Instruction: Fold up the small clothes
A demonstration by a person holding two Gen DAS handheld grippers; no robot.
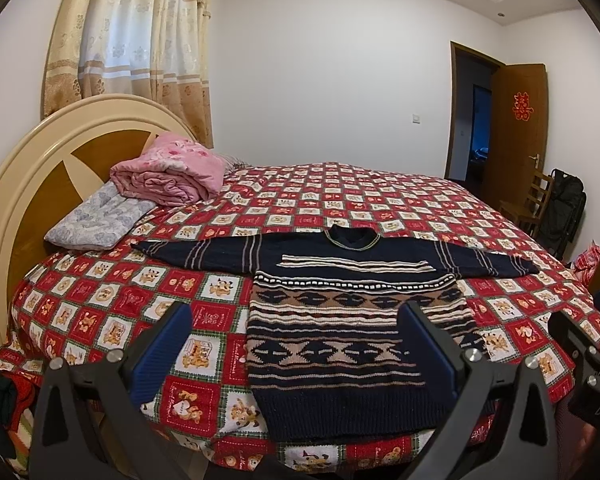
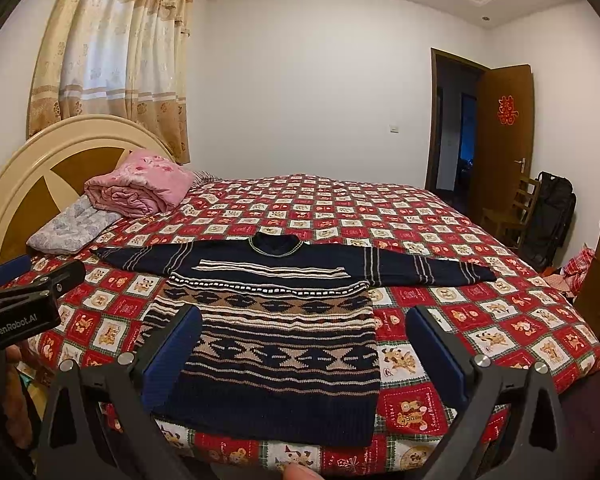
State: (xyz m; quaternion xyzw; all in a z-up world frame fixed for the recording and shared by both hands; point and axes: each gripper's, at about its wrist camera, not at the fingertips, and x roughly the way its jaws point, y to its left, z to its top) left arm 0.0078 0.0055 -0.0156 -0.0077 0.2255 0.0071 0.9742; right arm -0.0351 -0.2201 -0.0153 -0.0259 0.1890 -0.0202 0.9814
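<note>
A small dark navy knit sweater point(image 1: 340, 320) with tan and white bands lies flat on the bed, sleeves spread left and right, hem toward me; it also shows in the right wrist view point(image 2: 276, 328). My left gripper point(image 1: 296, 320) is open and empty, held above the bed's near edge by the hem's left side. My right gripper point(image 2: 304, 328) is open and empty, held by the hem's right side. The right gripper's body shows at the right edge of the left wrist view point(image 1: 588, 344), and the left gripper's body at the left edge of the right wrist view point(image 2: 24, 304).
The bed has a red checked cartoon bedspread point(image 1: 340, 200). A folded pink quilt point(image 1: 168, 176) and a grey pillow point(image 1: 100, 216) lie by the round headboard point(image 1: 28, 168). A wooden chair point(image 1: 532, 200), a black bag point(image 1: 564, 208) and an open door point(image 1: 516, 120) stand at the right.
</note>
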